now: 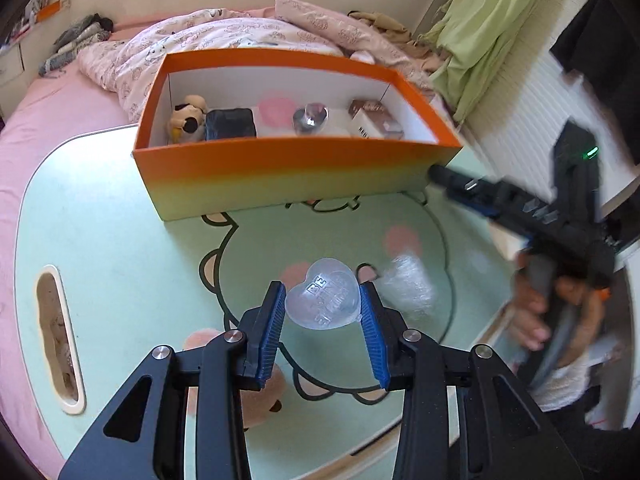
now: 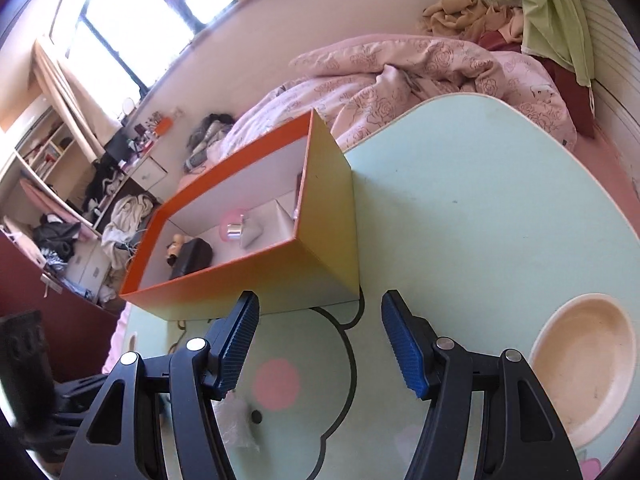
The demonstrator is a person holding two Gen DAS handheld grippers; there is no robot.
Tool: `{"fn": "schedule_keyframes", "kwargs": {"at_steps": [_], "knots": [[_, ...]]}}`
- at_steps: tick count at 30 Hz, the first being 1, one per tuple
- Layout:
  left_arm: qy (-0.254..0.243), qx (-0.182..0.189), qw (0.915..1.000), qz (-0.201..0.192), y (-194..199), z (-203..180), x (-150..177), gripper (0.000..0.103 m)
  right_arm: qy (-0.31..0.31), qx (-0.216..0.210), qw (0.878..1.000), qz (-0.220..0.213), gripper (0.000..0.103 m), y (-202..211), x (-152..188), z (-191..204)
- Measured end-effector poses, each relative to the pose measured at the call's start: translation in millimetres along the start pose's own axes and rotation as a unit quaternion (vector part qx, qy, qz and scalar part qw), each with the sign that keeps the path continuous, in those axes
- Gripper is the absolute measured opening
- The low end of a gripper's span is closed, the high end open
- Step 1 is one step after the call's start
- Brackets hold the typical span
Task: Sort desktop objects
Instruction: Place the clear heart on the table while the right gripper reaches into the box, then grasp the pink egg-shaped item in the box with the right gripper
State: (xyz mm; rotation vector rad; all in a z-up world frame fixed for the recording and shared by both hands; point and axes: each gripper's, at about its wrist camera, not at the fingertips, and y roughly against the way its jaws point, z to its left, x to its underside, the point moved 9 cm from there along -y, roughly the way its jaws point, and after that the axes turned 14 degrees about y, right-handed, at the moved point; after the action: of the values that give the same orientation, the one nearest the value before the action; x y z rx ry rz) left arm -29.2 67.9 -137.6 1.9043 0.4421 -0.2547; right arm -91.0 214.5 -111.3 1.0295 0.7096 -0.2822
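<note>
Bedroom clutter and a pink quilt ring a pale green table (image 1: 120, 216) printed with a cartoon bear. Close in, the left gripper (image 1: 323, 300) has its blue pads against both sides of a clear heart-shaped piece (image 1: 322, 300), which seems pinched between them just above the tabletop. Beside it lies a crumpled bit of clear wrapping (image 1: 408, 284), blurred. Further out, the right gripper (image 2: 320, 344) stands spread wide with nothing between its jaws, near the orange box (image 1: 280, 176) — which already holds a small plush toy (image 1: 188, 118), a dark pouch (image 1: 231, 123), a shiny round item (image 1: 310, 120) and a little carton (image 1: 374, 118). By my reckoning the heart is being carried; next it wants lifting over the near wall and releasing into a free spot.
</note>
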Motion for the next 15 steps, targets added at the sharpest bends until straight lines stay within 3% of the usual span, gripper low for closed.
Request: {"fn": "schedule_keyframes", "kwargs": {"at_steps": [1, 4, 5, 9, 13, 15], "knots": [[-0.006, -0.012, 0.9999, -0.003, -3.3, 0.3, 1.1, 0.039, 0.006, 0.006, 1.000, 0.000, 0.064, 2.9, -2.6, 1.2], [0.004, -0.015, 0.9998, -0.015, 0.1, 5.4, -1.3, 0.040, 0.043, 0.092, 0.995, -0.014, 0.064, 17.5, -24.7, 5.4], [0.008, -0.014, 0.9997, -0.019, 2.1, 7.3, -2.4, 0.044, 0.053, 0.102, 0.993, -0.026, 0.064, 22.2, -33.8, 10.1], [0.027, -0.010, 0.9990, -0.035, 10.0, 15.2, -7.1, 0.062, 0.078, 0.065, 0.994, -0.029, 0.064, 19.0, -67.9, 35.6], [0.045, -0.005, 0.9977, -0.051, 18.1, 23.2, -11.7, 0.066, 0.079, -0.025, 0.995, 0.047, 0.062, -23.9, -91.2, 63.4], [0.049, -0.011, 0.9967, -0.065, 23.7, 28.9, -15.6, 0.066, 0.082, -0.033, 0.992, 0.085, 0.058, -47.4, -94.2, 72.7]]}}
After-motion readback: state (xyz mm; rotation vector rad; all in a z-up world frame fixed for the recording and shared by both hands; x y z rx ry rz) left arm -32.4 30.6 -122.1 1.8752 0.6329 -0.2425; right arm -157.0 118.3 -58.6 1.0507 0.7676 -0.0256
